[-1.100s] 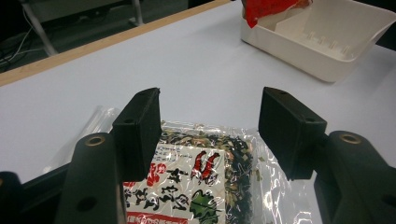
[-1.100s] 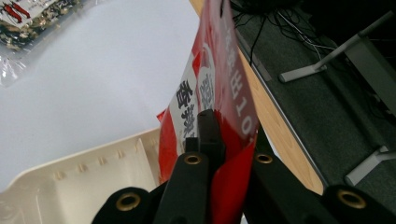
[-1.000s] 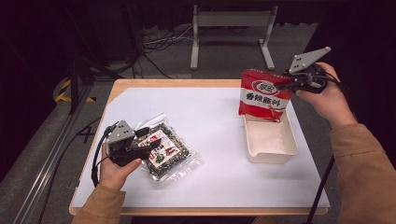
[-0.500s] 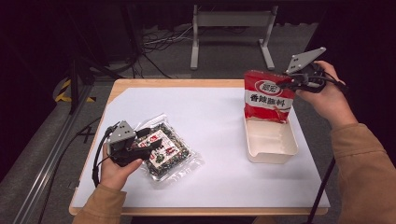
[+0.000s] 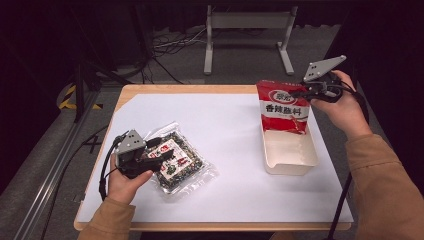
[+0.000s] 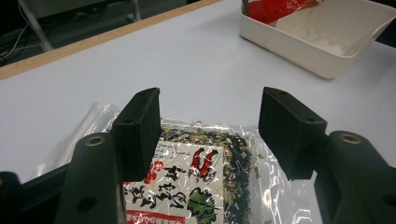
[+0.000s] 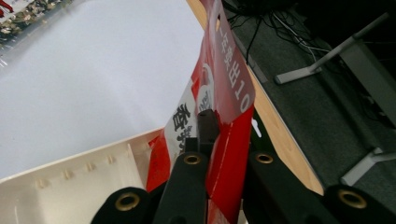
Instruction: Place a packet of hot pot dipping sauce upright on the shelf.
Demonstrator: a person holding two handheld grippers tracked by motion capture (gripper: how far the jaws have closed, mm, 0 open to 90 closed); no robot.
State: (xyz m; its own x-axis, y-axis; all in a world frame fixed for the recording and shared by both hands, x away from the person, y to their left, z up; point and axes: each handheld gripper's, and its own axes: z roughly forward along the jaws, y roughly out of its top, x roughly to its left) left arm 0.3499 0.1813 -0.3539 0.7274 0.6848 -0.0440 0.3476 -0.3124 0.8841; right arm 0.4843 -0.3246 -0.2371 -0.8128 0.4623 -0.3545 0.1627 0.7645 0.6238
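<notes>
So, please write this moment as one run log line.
right tongs: shut on red packet, over white tray | left tongs: open over seaweed packet

red packet (image 7: 229, 154) bottom cut off, print unreadable

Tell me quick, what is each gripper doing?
Left gripper: open, over the seaweed packet, not gripping it.
Right gripper: shut on the red snack bag, above the white tray.

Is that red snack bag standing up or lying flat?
Standing upright. The red bag hangs from its top edge, pinched by the right gripper, with its bottom down inside the white tray.
</notes>
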